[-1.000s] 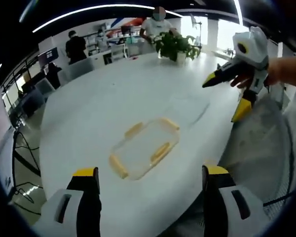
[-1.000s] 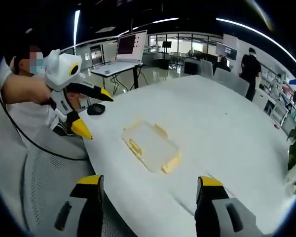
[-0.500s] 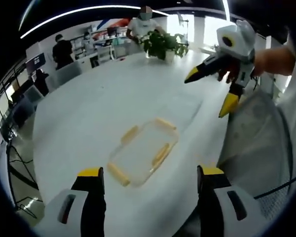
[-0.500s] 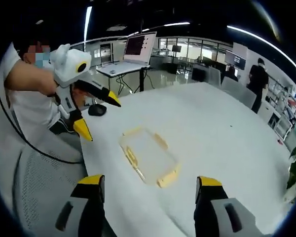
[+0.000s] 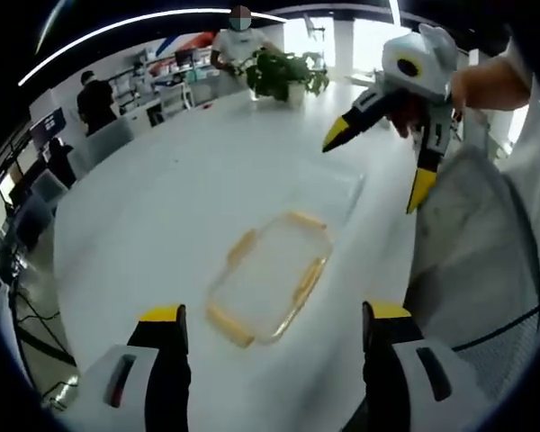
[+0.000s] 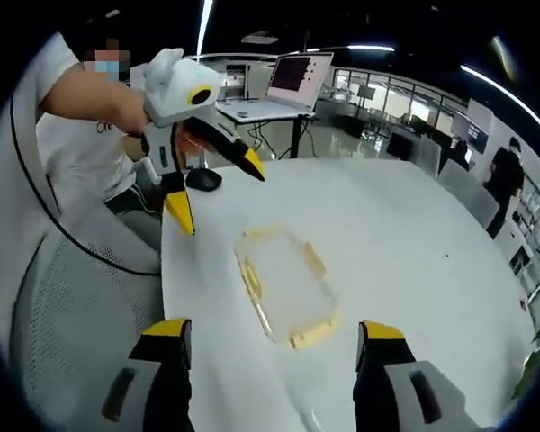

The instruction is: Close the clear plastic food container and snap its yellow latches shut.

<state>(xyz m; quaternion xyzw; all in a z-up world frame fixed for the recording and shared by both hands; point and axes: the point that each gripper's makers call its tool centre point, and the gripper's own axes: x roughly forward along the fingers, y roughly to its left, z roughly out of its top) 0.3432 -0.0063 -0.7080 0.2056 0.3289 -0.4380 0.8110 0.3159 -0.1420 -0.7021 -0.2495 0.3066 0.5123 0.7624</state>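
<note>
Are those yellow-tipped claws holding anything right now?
No. The left gripper and the right gripper both hang open in the air above the table, apart from the clear container.

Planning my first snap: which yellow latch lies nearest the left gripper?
The latch at the container's near short end, closest to the left gripper's jaws; the others lie farther up the table.

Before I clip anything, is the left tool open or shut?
Open. The left tool hangs above the table with its yellow tips spread wide, holding nothing.
</note>
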